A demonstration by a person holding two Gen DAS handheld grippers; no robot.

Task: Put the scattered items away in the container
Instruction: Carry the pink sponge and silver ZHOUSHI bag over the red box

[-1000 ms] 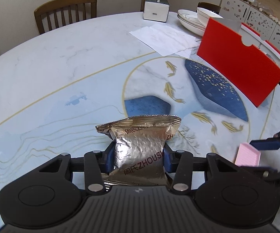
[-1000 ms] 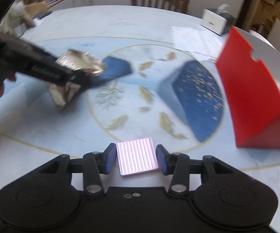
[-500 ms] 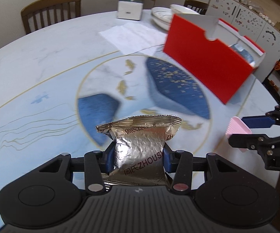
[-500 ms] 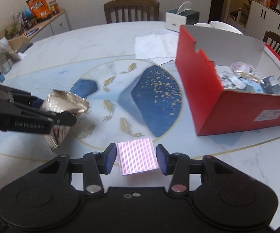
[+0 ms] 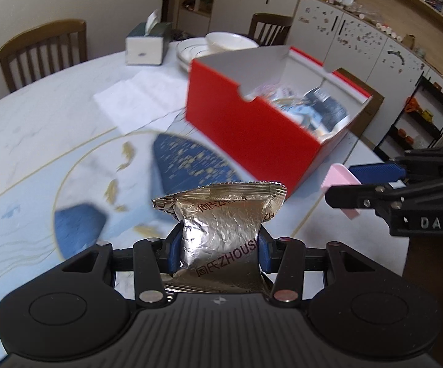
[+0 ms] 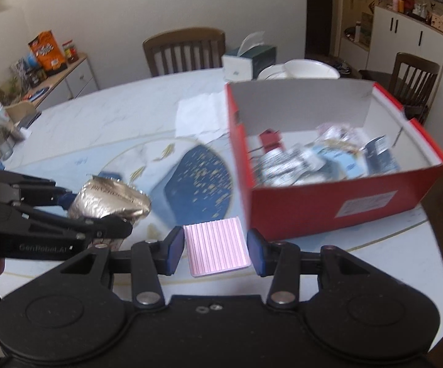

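Two tools, box contents blurred

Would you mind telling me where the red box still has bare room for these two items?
In the red box, the bare floor is the left part, between the left wall and the small red packet. The right half is crowded with wrapped packets. Outside, the table between the white papers and the chair side lies bare.
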